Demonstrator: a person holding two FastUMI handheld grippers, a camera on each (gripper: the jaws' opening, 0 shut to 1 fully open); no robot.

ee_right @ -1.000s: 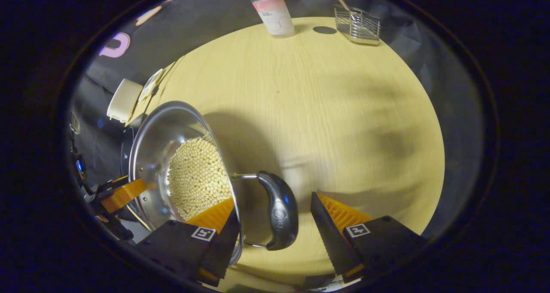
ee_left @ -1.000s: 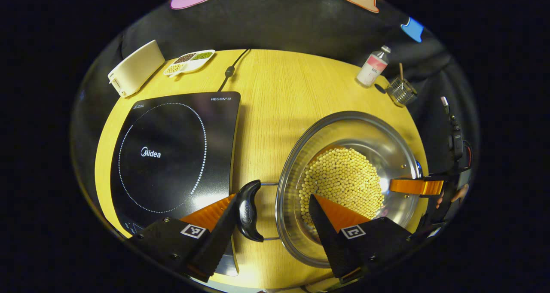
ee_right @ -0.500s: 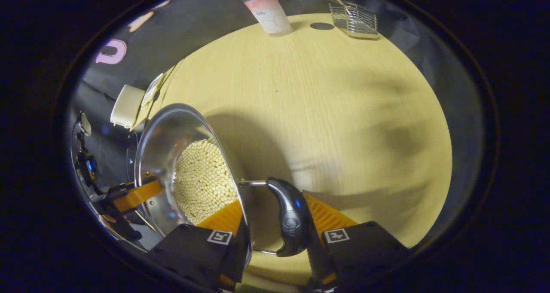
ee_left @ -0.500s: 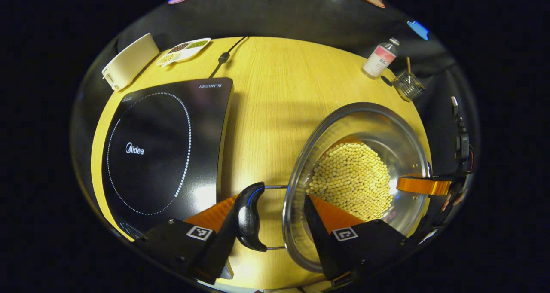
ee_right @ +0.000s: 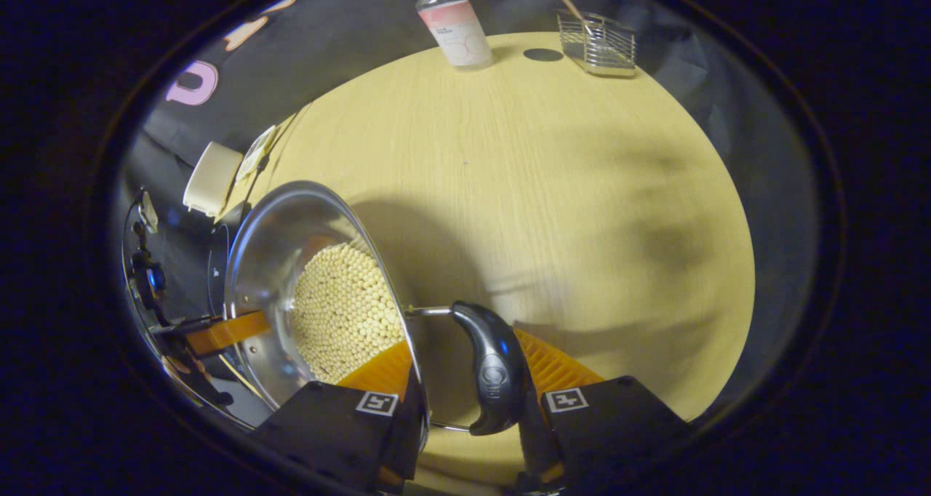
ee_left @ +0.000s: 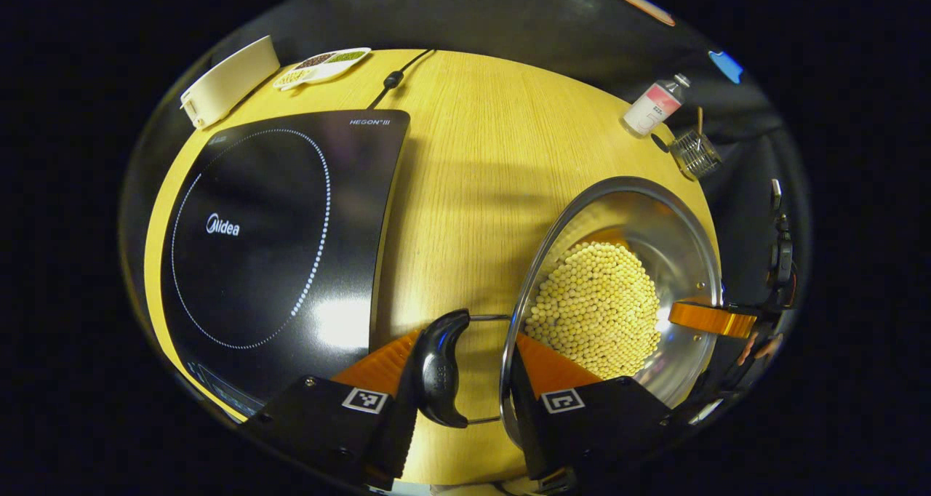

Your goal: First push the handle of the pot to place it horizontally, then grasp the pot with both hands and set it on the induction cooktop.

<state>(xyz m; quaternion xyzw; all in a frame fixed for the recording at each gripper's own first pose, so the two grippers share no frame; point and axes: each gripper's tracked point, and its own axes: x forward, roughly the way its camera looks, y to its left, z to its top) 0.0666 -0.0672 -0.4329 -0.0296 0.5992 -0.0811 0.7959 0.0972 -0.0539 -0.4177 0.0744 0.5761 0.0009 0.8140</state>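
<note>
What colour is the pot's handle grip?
Glossy black, on a bare metal wire loop. The pot handle shows best in the right gripper view.

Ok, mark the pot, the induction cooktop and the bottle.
pot (ee_left: 676, 227), left gripper view, bare inner wall.
induction cooktop (ee_left: 254, 263), left gripper view, glass inside the dotted ring.
bottle (ee_right: 458, 27), right gripper view, label.

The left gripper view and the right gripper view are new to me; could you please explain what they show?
A person holds a two-finger gripper in each hand; a fisheye camera rides on each. In the left gripper view, the left gripper seems clamped on the shiny steel pot of pale round beans: one finger outside its black curved handle, one inside the wall. The right gripper view shows the right gripper doing likewise at the opposite handle. On the round wooden table lie a black induction cooktop, a pink-labelled bottle and a wire basket.
</note>
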